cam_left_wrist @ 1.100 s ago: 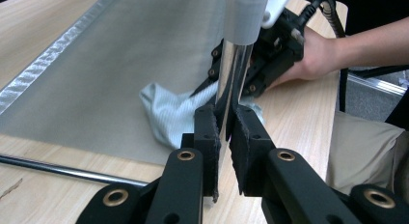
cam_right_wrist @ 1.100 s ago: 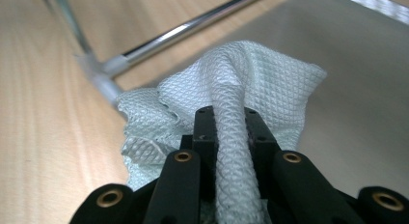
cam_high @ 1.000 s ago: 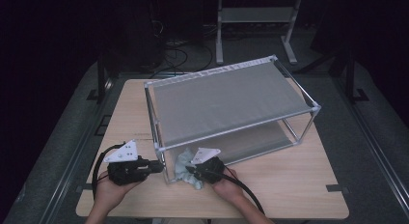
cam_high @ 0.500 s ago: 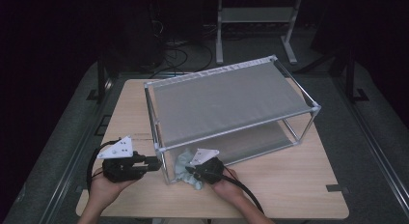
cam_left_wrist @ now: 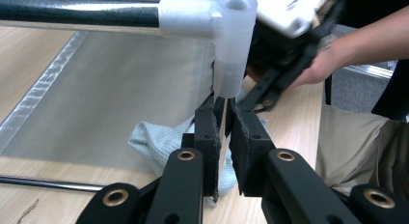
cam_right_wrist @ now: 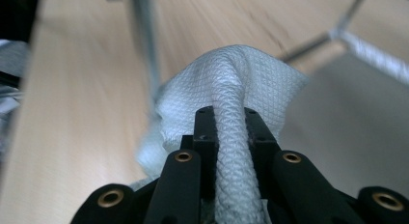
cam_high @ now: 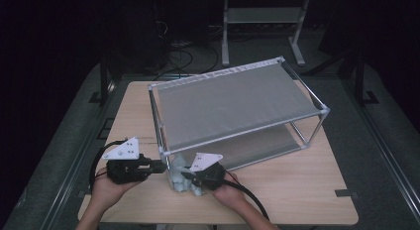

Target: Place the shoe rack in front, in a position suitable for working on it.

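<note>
A pale waffle-weave cloth (cam_high: 181, 184) lies bunched on the wooden table (cam_high: 297, 190) at the near left corner of a metal rack (cam_high: 237, 132). My right gripper (cam_high: 185, 176) is shut on a rope-like fold of the cloth (cam_right_wrist: 231, 74), which runs up between the jaws of the right gripper (cam_right_wrist: 230, 119). My left gripper (cam_high: 159, 166) sits just left of the corner post. The left gripper (cam_left_wrist: 223, 115) has just been closing, and its jaws stand almost together. I see nothing clearly pinched in the thin slit. The cloth (cam_left_wrist: 154, 139) lies behind them, below the white corner joint (cam_left_wrist: 235, 21).
The rack has two grey mesh shelves and takes up the middle and right of the table. Its lower shelf (cam_left_wrist: 111, 89) lies right behind the cloth. A person's hand (cam_left_wrist: 320, 67) holds the right gripper close by. Bare wood (cam_high: 133, 111) lies to the left and front.
The right gripper has risen slightly with the cloth in it. The left gripper has stayed beside the corner post.
</note>
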### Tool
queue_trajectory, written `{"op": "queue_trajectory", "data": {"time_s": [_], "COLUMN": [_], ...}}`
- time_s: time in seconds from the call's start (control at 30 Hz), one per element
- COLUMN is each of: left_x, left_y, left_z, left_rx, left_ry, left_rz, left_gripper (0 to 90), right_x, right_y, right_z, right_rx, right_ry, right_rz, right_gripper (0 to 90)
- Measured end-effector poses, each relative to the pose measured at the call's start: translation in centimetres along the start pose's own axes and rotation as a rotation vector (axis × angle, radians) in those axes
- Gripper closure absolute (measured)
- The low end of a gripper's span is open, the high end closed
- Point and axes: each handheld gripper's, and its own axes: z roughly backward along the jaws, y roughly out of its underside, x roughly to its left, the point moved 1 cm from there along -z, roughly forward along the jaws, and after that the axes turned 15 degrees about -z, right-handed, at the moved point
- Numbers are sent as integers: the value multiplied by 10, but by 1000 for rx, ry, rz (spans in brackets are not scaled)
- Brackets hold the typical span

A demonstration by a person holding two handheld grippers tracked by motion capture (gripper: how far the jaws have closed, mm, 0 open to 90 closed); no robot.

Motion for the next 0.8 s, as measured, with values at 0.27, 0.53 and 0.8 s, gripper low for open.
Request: {"op": "queue_trajectory", "data": {"time_s": [0.27, 0.53, 0.8], "left_x": [0, 1, 2], "left_y": [-4, -5, -5], "left_z": [10, 9, 9], "left_rx": [-22, -32, -30], "left_ry": [-11, -8, -3], "left_rz": [-17, -21, -24], "left_gripper": [807, 790, 811], "right_x": [26, 34, 28], "right_y": [-33, -52, -32], "right_z": [32, 60, 29], "right_rx": [-115, -173, -61], "right_ry": [-35, -52, -71], "right_rz": [105, 157, 126], "right_gripper": [789, 789, 791]}}
